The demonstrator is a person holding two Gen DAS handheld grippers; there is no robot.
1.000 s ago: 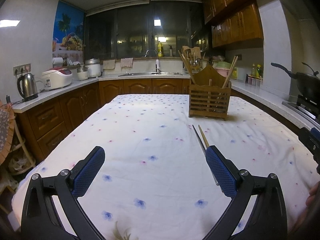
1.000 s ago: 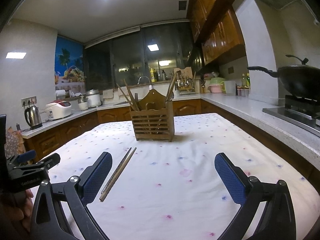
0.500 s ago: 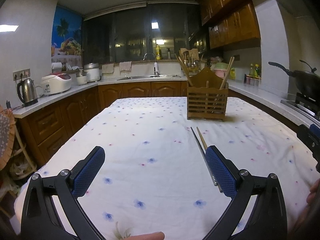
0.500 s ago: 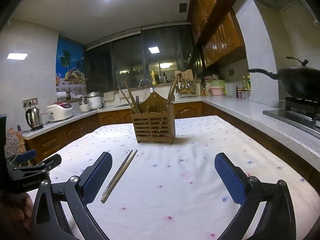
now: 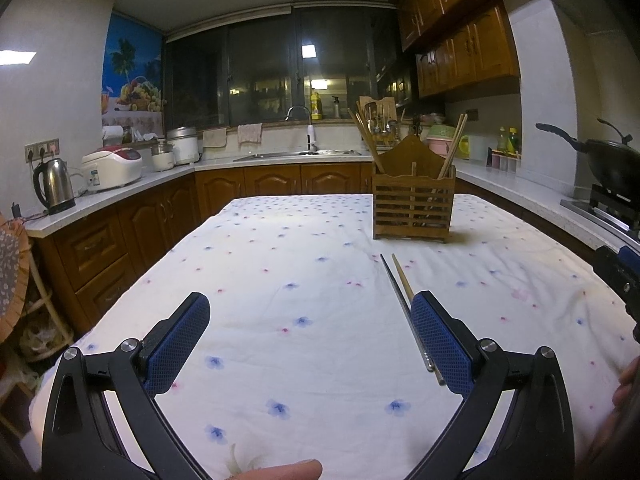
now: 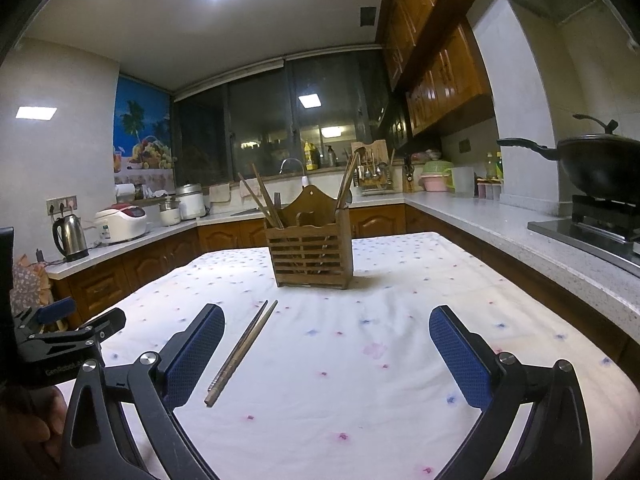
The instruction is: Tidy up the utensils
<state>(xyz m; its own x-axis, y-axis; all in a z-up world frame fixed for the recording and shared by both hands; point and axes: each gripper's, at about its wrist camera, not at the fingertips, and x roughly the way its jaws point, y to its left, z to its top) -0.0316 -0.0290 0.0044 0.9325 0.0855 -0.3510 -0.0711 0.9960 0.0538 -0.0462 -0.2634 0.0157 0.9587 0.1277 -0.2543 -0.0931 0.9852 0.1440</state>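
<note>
Wooden utensil holder (image 6: 311,254) stands upright mid-table, sticks leaning out of its left and right compartments; nothing between it and the grippers except two loose chopsticks (image 6: 240,354), one wooden, one metal, lying side by side on the cloth in front of it. Left gripper (image 5: 310,338) low over the near table edge, jaws wide apart, holding nothing; its right finger partly covers the chopsticks' near ends in the left wrist view. Right gripper (image 6: 326,350) also spread wide and empty, chopsticks just beside its left finger. Table (image 5: 280,280) covered with white floral cloth. Kitchen around: kettle (image 5: 56,186) and rice cooker (image 5: 114,168) on the left counter, sink (image 5: 296,155) under a dark window, wok (image 6: 592,168) on the stove at right.
</note>
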